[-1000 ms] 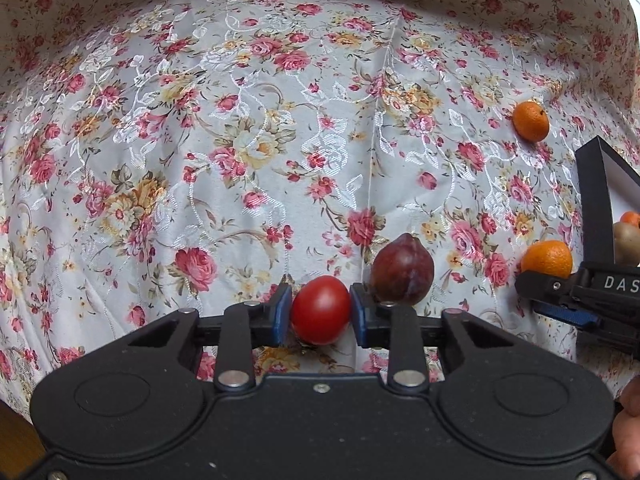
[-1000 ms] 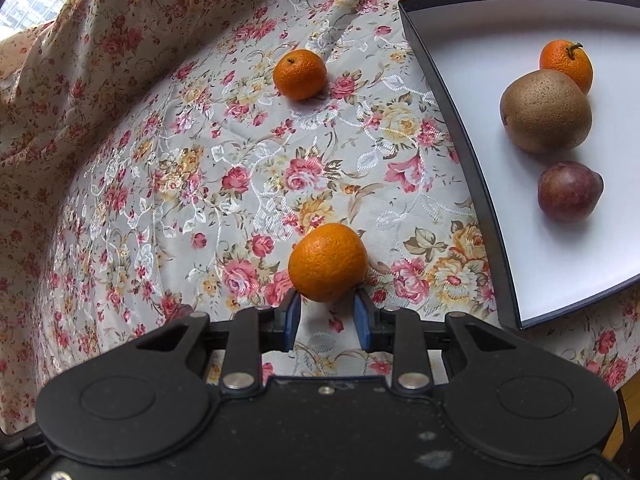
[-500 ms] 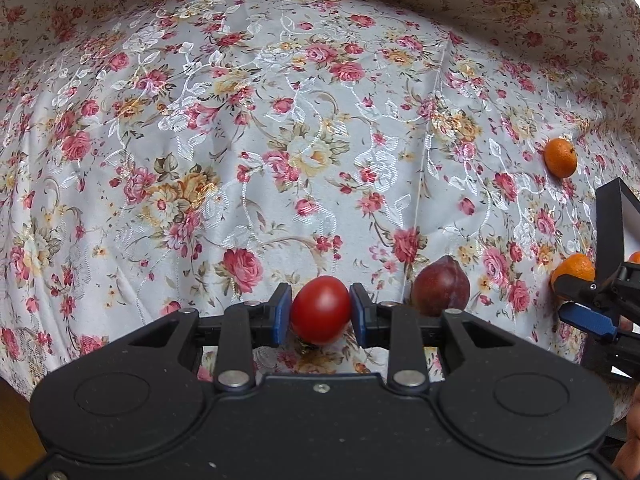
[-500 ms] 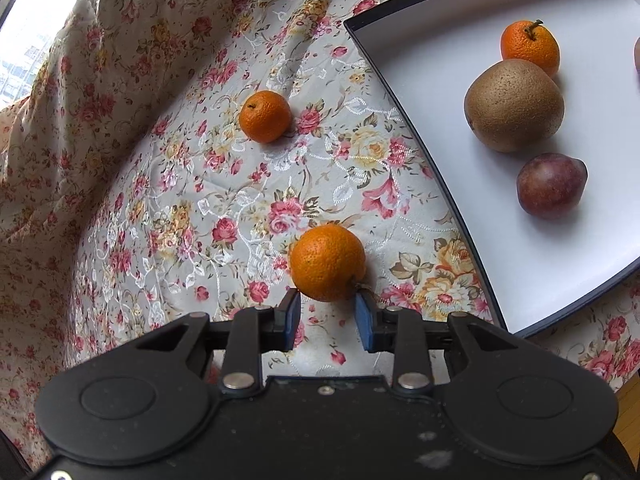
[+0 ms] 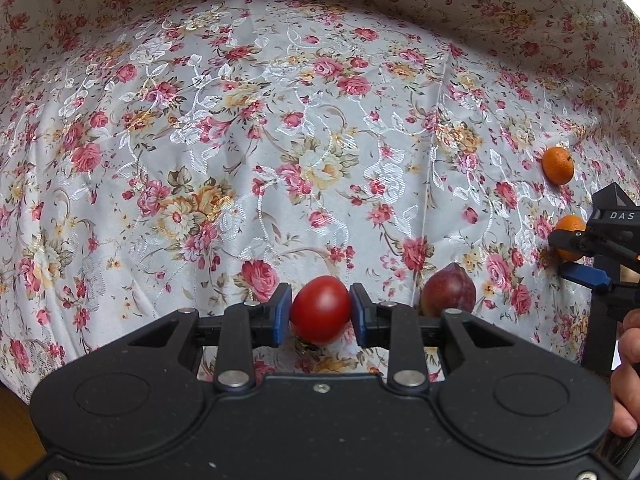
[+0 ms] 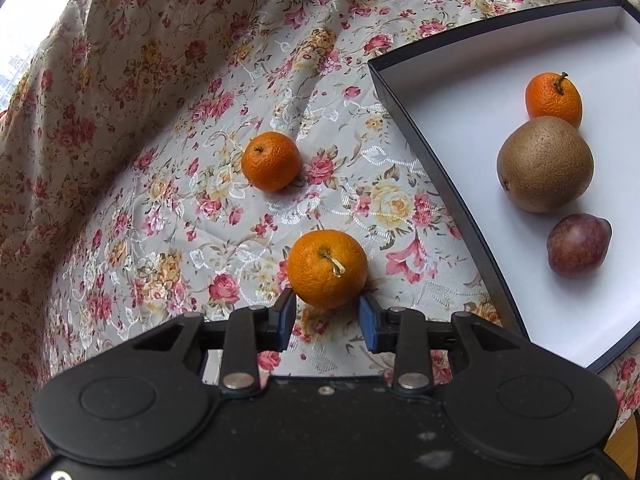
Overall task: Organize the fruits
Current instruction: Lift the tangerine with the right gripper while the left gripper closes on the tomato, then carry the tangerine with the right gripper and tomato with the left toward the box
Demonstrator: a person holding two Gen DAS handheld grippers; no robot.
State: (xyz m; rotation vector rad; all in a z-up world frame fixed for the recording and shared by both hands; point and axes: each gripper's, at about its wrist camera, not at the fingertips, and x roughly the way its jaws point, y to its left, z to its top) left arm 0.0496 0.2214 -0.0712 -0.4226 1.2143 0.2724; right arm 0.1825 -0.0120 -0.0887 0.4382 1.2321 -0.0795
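1. Left claw was clamped on a red tomato, blue pads pressed to both its flanks. A dark plum lay on the floral cloth just right of the claw.
2. Right claw stood at a narrow gap, its pads flanking the near side of a mandarin; contact could not be told. A second mandarin sat farther ahead to the left.
3. The tray lay ahead to the right, holding a stemmed mandarin, a brown pear and a plum.
4. Judgement: the tomato is soft, smooth and easily bruised, so light pressure across its widest girth; the mandarin is light, its peel gives, and its stem should be avoided.
5. The tray's far and right parts were cut off, and the desk was hidden under the cloth.
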